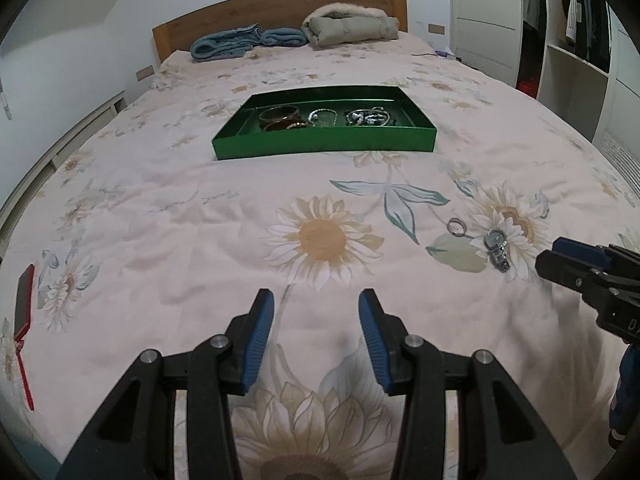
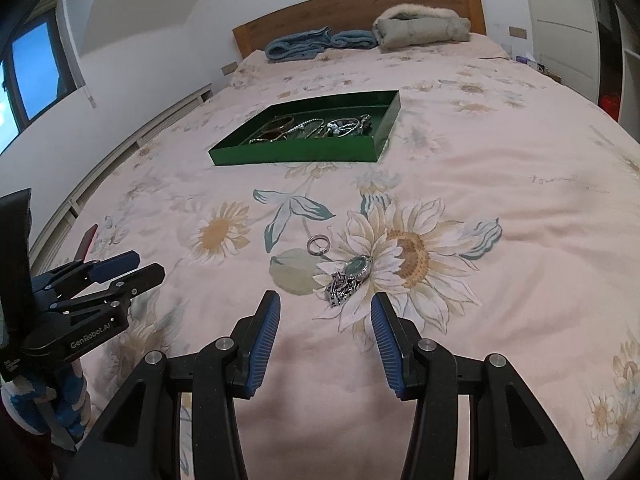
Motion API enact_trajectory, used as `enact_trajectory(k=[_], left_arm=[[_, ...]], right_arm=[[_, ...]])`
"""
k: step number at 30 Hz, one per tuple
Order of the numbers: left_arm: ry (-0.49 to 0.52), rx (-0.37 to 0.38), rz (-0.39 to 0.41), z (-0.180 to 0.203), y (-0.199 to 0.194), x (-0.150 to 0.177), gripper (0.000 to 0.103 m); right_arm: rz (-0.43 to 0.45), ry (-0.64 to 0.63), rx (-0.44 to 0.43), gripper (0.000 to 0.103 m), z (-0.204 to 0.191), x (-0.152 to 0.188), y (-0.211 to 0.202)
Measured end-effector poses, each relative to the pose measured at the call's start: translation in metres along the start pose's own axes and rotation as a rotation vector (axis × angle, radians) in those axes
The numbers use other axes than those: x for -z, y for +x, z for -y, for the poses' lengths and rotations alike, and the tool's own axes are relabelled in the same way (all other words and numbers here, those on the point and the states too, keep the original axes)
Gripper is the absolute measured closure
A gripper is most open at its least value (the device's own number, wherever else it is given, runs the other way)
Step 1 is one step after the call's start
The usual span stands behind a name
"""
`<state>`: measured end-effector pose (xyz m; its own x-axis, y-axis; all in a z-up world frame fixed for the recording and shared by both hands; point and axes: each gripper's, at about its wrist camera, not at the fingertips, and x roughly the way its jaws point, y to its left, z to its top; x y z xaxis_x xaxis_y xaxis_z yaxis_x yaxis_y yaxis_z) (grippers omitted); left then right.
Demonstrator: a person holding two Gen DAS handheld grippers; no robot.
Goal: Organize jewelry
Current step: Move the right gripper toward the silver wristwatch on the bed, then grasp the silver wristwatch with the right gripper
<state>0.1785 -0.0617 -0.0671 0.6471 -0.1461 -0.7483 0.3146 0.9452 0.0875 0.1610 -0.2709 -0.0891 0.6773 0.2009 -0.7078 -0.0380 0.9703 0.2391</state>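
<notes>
Silver metal wristwatch with a green dial and a linked bracelet (image 2: 349, 276) — laid on the printed sunflower of a pale pink floral bedspread (image 2: 500, 208), bracelet bunched toward the camera. Silver band ring (image 2: 318, 245) — placed just beside the watch, on the side toward the headboard, apart from it.

Shallow green rectangular tray (image 2: 296, 151) — set farther up the bed, well apart from the watch and ring. Brown bangles (image 1: 279, 118), a beaded silver bracelet (image 1: 322, 117) and a tangle of silver chains (image 1: 368, 117) are held in it, side by side.

Right gripper (image 2: 325, 334) — black arms, blue ribbed pads; jaws are parted with nothing between them, poised over the bedspread near the watch's bracelet. Left gripper (image 1: 316, 334) — same build, jaws likewise spread and empty, positioned over bare bedspread to the left of the watch.

Red flat object (image 1: 25, 308) — seen at the bed's left edge. Blue folded towel (image 1: 244, 40) and beige fur-trimmed coat (image 1: 352, 26) are stacked against the wooden headboard (image 1: 280, 12).
</notes>
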Motion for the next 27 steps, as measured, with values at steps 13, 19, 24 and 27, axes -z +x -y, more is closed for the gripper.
enact_trajectory(k=[13, 19, 24, 27], left_arm=[[0.003, 0.084, -0.009, 0.004, 0.020, -0.010, 0.061], [-0.003, 0.099, -0.022, 0.005, 0.031, -0.013, 0.061], [0.005, 0.115, -0.031, 0.008, 0.038, -0.014, 0.061], [0.003, 0.127, -0.040, 0.011, 0.044, -0.016, 0.061]], right_arm=[[-0.038, -0.014, 0.000, 0.056, 0.006, -0.007, 0.032], [-0.063, -0.028, 0.009, 0.056, 0.008, -0.009, 0.048], [-0.076, -0.046, 0.021, 0.056, 0.010, -0.010, 0.061], [-0.082, -0.057, 0.026, 0.058, 0.011, -0.012, 0.069]])
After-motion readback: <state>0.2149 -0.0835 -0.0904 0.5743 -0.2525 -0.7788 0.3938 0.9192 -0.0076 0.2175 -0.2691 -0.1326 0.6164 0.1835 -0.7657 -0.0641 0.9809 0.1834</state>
